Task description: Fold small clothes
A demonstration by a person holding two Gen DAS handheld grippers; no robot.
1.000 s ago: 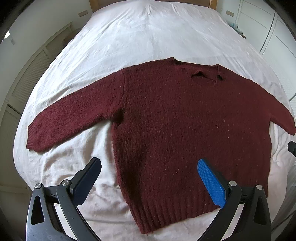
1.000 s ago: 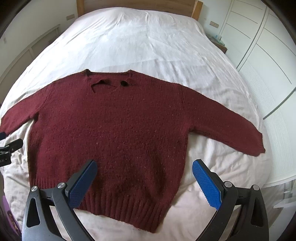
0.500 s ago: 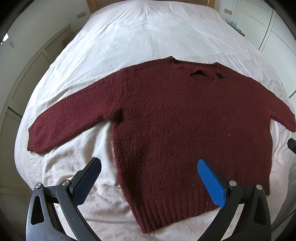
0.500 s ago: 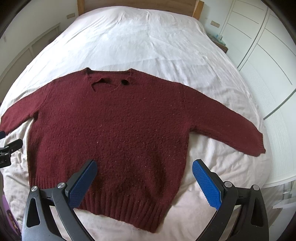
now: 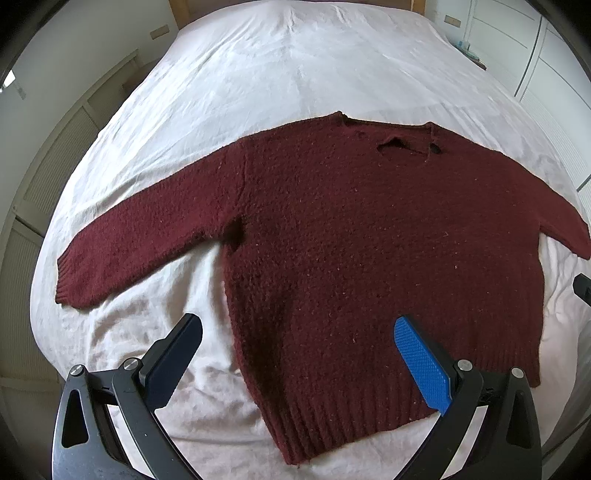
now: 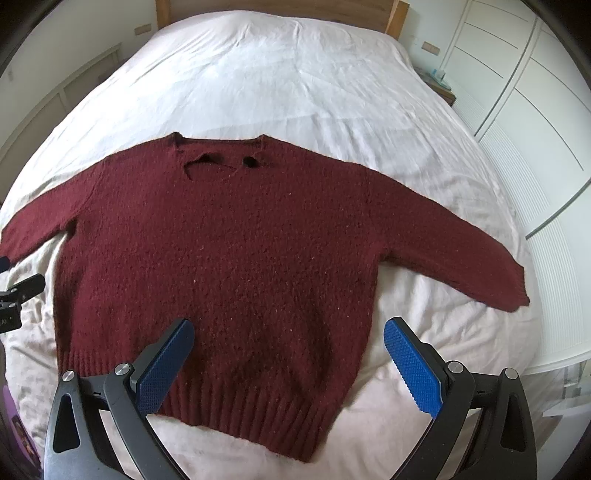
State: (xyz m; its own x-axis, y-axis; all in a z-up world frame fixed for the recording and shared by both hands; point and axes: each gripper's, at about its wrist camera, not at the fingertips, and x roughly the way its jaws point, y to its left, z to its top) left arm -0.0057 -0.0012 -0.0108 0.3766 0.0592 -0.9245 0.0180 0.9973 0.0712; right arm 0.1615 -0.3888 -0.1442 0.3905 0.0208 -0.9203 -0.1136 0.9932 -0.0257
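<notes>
A dark red knitted sweater (image 5: 362, 251) lies flat and spread out on a white bed, both sleeves stretched out sideways, neck away from me, ribbed hem nearest. It also shows in the right wrist view (image 6: 229, 258). My left gripper (image 5: 295, 347) is open and empty, held above the hem's left corner. My right gripper (image 6: 288, 350) is open and empty, held above the hem's right part. The left sleeve cuff (image 5: 74, 280) and the right sleeve cuff (image 6: 513, 288) lie flat on the sheet.
The white bedsheet (image 5: 295, 66) is wrinkled. A wooden headboard (image 6: 273, 7) stands at the far end. White wardrobe doors (image 6: 535, 92) run along the right side, wall panels (image 5: 48, 177) along the left. The left gripper's tip (image 6: 22, 295) shows at the right wrist view's left edge.
Both grippers stay open. The views have shifted only slightly; the sweater has not moved.
</notes>
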